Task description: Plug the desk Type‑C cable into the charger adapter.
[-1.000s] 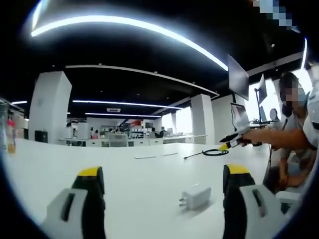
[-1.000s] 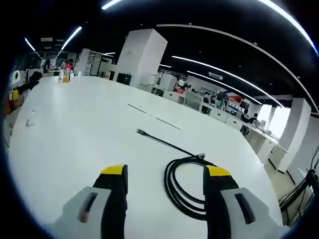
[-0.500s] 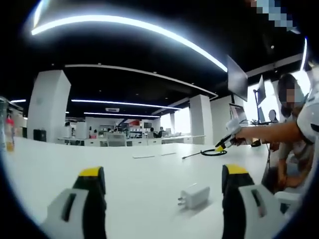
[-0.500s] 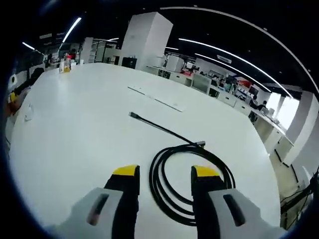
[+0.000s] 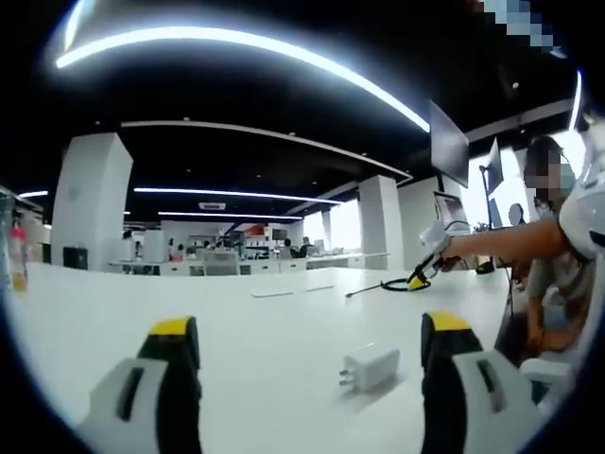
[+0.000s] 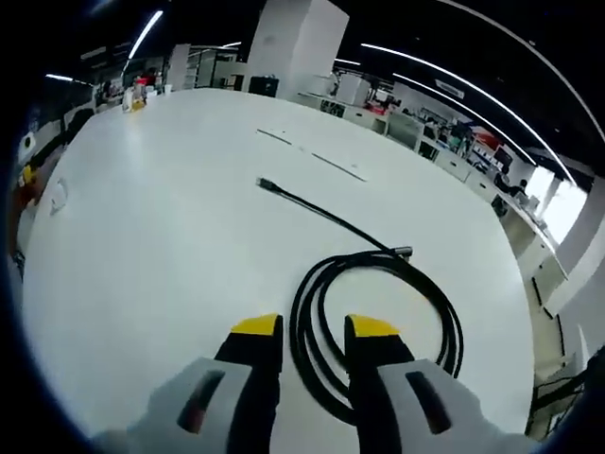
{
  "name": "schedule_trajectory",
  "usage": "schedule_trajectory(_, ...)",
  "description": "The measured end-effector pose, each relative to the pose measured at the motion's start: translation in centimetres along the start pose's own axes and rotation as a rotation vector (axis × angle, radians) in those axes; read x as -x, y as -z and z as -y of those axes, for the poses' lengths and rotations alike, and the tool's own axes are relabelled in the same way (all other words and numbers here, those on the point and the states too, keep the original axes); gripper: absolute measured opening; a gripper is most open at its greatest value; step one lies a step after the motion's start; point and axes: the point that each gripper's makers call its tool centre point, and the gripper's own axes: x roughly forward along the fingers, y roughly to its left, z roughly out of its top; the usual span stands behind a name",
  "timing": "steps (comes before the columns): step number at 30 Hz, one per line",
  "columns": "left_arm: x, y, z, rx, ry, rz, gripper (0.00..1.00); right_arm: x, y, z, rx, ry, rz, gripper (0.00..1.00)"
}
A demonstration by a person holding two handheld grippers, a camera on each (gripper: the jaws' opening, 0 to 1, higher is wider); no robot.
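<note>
Containers: a bottle (image 6: 139,95) with orange contents stands at the table's far edge, up and left of my right claw; what is in it I cannot tell.
Cable: black (image 6: 378,312), lying in a loose coil on the white table (image 6: 170,246). One strand of the coil runs up between my right jaws. A straight tail leads away from the coil to a small plug (image 6: 264,183) far ahead. A second, metal-tipped end (image 6: 402,252) rests at the coil's top.
Adapter: white block (image 5: 370,366) with two prongs at its left end, flat on the table, ahead of my left claw and nearer its right jaw, touching neither.
Right claw: (image 6: 315,331) jaws close together, a narrow gap left, one on each side of the coil strand. Whether they pinch it, I cannot tell. In the left gripper view it (image 5: 422,272) sits far off to the right, at the coil.
Left claw: (image 5: 312,326) jaws wide apart, holding nothing, low over the table.
Surroundings: two thin flat strips (image 6: 312,153) on the table beyond the plug. A seated person (image 5: 553,236) to the right. White pillar (image 5: 90,203) far behind.
Obstructions: bare table between adapter and coil; the two lie well apart.
</note>
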Motion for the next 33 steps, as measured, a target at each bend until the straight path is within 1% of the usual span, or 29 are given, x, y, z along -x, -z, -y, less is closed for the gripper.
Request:
schedule_trajectory(3,0.01,0.02,-0.02,0.001,0.001,0.0,0.97,0.04,0.02,0.1,0.012,0.004,-0.012,0.22)
schedule_trajectory(7,0.0,0.22,0.02,-0.001,0.004,-0.009,0.97,0.13,-0.15,-0.09,0.015,-0.011,-0.027,0.14)
schedule_trajectory(15,-0.06,0.57,0.16,0.005,0.012,-0.02,0.97,0.06,-0.13,-0.26,0.036,-0.025,-0.083,0.12)
schedule_trajectory(19,0.01,0.39,0.12,-0.005,0.01,-0.017,0.97,-0.18,-0.14,0.12,0.024,-0.04,-0.098,0.1)
schedule_trajectory(21,0.05,0.3,0.1,-0.009,0.01,-0.018,0.97,-0.19,0.15,-0.21,0.026,-0.047,-0.122,0.1)
schedule_trajectory(23,0.05,0.29,0.12,-0.008,0.011,-0.022,0.98,-0.11,0.11,-0.27,0.021,-0.057,-0.128,0.08)
schedule_trajectory(28,0.05,0.31,0.18,-0.013,0.012,-0.026,0.98,-0.27,-0.01,0.19,0.02,-0.06,-0.142,0.05)
schedule_trajectory(29,0.05,0.33,0.2,-0.013,0.013,-0.026,0.98,-0.18,0.06,0.04,0.024,-0.058,-0.161,0.05)
schedule_trajectory(30,0.03,0.36,0.23,-0.013,0.014,-0.028,0.98,-0.22,0.0,0.37,0.017,-0.063,-0.172,0.04)
schedule_trajectory(33,0.02,0.36,0.27,-0.011,0.016,-0.029,0.98,-0.1,0.12,0.05,0.006,-0.065,-0.182,0.04)
